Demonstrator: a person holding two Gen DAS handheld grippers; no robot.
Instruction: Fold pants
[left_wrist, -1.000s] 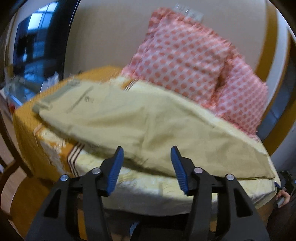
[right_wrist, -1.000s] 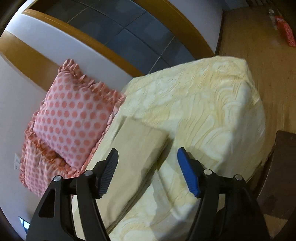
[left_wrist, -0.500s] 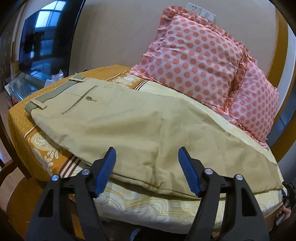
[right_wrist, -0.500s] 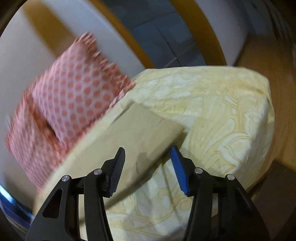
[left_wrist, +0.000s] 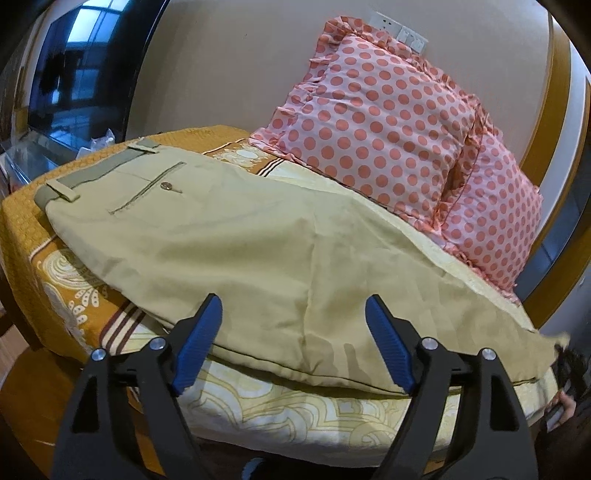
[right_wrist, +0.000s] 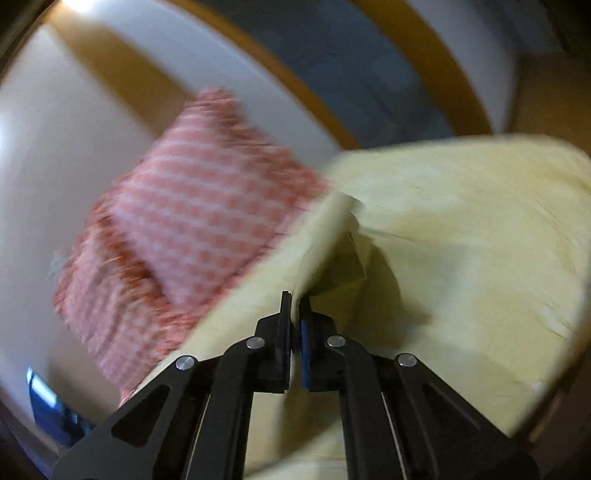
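Observation:
Khaki pants (left_wrist: 236, 251) lie flat across the bed, waistband at the far left, legs running right. My left gripper (left_wrist: 293, 345) is open and empty, just before the near edge of the pants at mid-leg. My right gripper (right_wrist: 295, 314) is shut on the pants' leg end (right_wrist: 314, 236) and lifts it off the bed; this view is motion-blurred. The lifted hem also shows at the right edge of the left wrist view (left_wrist: 557, 343).
Two pink polka-dot pillows (left_wrist: 391, 125) lean on the wall behind the pants; one shows blurred in the right wrist view (right_wrist: 192, 221). The bed has a yellow patterned cover (right_wrist: 480, 236) with an orange part at the left (left_wrist: 33, 229). A dark window (left_wrist: 70, 70) is at left.
My right gripper closed on the pants' leg end and raised it, with the view swinging. My left gripper opened wider and moved closer to the pants' near edge.

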